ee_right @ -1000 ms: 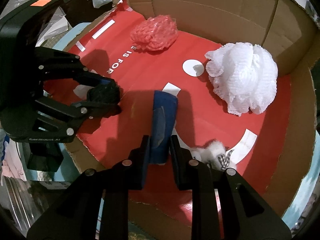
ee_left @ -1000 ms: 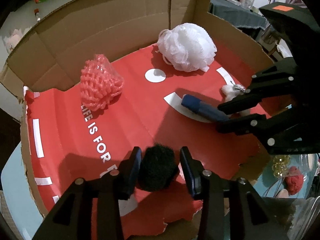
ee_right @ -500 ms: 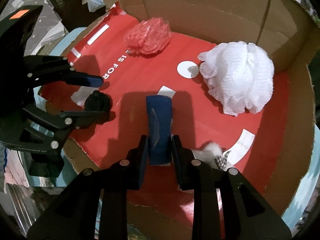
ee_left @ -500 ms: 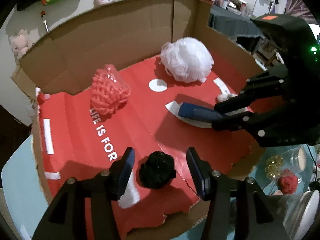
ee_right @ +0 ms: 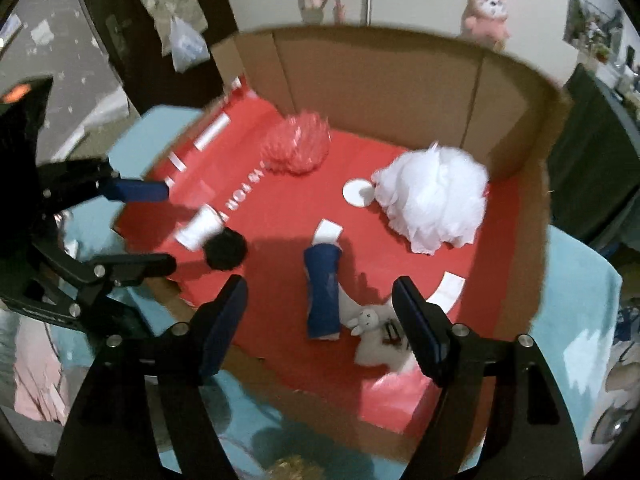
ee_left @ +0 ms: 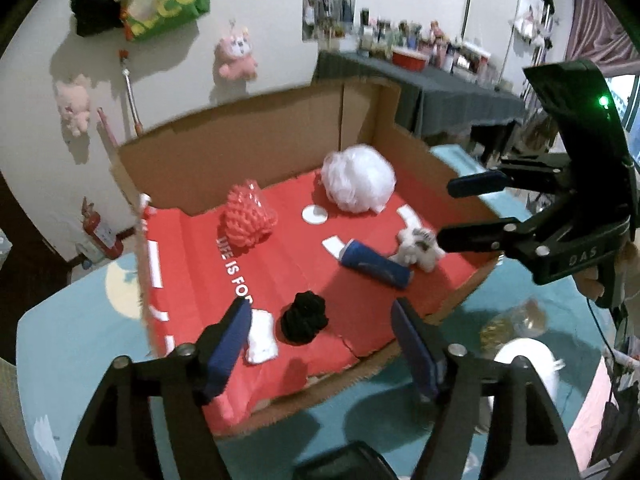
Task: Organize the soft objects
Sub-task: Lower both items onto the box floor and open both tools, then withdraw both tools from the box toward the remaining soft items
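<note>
While both grippers' jaws have just opened empty, blue roll (ee_right: 323, 292) lying flat, long axis toward box's (ee_right: 384, 80) back wall

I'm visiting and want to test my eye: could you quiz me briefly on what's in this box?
1. True or false: the left gripper is clamped on the black pom-pom.
2. Which soft thing lies right beside the blue roll? A) white mesh sponge B) small white bunny toy C) pink mesh sponge
3. Fill in: every soft thing rests on the box's ___ floor.

Key: 1 false, its jaws have just been opening and the pom-pom lies free; 2 B; 3 red.
</note>
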Demonstrator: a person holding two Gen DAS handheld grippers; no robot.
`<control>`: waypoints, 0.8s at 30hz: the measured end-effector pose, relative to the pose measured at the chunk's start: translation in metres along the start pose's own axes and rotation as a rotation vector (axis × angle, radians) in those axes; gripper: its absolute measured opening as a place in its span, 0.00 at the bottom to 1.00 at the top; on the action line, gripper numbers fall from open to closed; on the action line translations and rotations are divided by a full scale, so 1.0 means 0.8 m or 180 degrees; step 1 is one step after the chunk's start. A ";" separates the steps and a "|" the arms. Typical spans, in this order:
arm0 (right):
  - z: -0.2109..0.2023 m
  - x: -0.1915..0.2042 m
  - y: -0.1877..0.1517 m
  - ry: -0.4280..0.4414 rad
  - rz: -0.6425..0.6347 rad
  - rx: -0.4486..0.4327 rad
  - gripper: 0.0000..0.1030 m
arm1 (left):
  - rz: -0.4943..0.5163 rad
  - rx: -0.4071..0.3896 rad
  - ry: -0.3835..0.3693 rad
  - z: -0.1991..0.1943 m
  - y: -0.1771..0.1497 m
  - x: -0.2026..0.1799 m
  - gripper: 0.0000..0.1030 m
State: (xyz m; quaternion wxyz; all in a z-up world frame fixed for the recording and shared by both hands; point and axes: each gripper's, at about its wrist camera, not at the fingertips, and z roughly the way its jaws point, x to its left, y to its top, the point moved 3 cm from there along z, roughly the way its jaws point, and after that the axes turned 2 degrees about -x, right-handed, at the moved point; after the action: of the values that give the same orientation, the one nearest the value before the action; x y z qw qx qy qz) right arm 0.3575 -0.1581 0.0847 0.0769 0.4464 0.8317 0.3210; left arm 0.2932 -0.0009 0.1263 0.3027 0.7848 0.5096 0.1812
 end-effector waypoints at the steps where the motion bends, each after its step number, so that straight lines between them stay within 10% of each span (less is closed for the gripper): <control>1: -0.014 0.003 0.000 -0.0018 0.0019 -0.0071 0.72 | -0.0017 -0.0084 0.0010 -0.014 -0.002 -0.002 0.78; 13: -0.169 0.089 -0.059 -0.0443 -0.0179 -0.1028 0.72 | -0.0053 -0.0897 0.0001 -0.148 -0.053 -0.055 0.99; 24: -0.228 0.142 -0.154 -0.0792 -0.0049 -0.1705 0.77 | -0.0217 -0.1431 0.0153 -0.200 -0.130 -0.088 1.00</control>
State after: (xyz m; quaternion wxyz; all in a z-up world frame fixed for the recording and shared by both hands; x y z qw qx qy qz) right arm 0.1292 -0.2016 0.1708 0.2958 0.4398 0.7049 0.4714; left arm 0.0972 0.0123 0.1793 0.4637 0.6753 0.4897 0.2985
